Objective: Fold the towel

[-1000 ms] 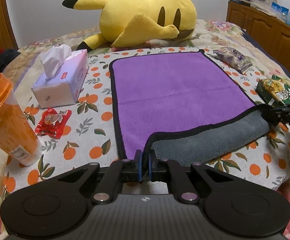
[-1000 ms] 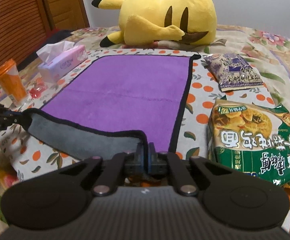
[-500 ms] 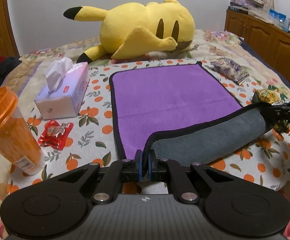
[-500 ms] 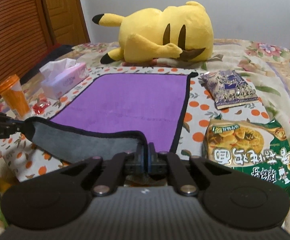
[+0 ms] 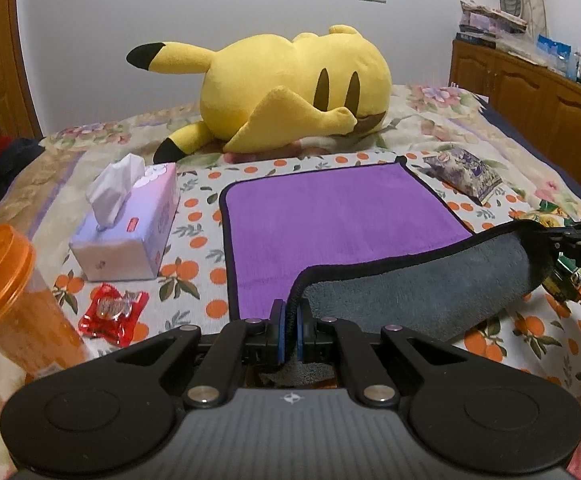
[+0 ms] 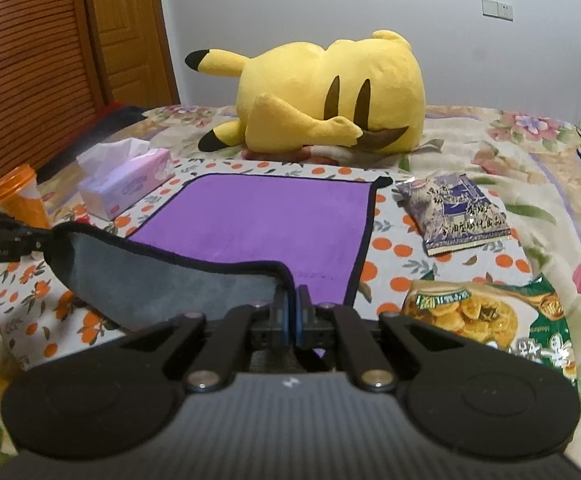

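Observation:
A purple towel (image 5: 330, 216) with a black hem and a grey underside lies on the orange-print cloth of the bed. Its near edge is lifted and curls over, grey side showing (image 5: 418, 292). My left gripper (image 5: 289, 320) is shut on the near left corner. My right gripper (image 6: 294, 312) is shut on the near right corner of the towel (image 6: 266, 220). In the left wrist view the right gripper (image 5: 550, 240) comes in from the right edge; in the right wrist view the left gripper (image 6: 42, 238) comes in from the left edge. The far half of the towel still lies flat.
A big yellow plush (image 5: 286, 92) lies just behind the towel. Left of it are a tissue box (image 5: 130, 228), a red candy wrapper (image 5: 112, 314) and an orange cup (image 5: 6, 296). Right of it lie a purple snack bag (image 6: 454, 212) and a green snack bag (image 6: 490, 320).
Both grippers have risen and tipped up a little, carrying the near edge of the towel higher off the bed. More of the grey underside hangs free.

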A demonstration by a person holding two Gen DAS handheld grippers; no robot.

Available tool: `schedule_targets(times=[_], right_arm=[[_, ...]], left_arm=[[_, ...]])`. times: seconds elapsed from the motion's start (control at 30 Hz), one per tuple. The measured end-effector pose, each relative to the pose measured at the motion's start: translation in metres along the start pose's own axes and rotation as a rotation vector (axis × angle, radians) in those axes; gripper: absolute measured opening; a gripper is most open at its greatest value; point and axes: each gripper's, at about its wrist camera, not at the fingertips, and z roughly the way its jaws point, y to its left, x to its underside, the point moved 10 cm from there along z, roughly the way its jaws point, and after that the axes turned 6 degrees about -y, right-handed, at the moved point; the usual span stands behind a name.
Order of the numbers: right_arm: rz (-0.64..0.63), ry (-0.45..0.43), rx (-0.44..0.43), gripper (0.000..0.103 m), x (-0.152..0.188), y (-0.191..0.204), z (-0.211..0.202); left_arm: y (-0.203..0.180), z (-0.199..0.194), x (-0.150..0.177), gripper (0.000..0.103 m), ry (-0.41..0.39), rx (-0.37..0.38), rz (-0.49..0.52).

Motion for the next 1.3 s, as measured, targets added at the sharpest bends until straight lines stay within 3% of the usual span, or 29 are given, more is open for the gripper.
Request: schedule_targets(times=[0.67,1.3], right_arm=[[-0.045,0.001,0.014,0.004,-0.002,-0.010,0.027],[-0.072,-0.097,0.039,0.004,-0.049,-0.018,0.036]], left_arm=[[0.001,0.031,-0.017,0.006,-0.024,0.005,0.025],[0.001,0.041,-0.069,0.006,-0.093,0.030,0.036]])
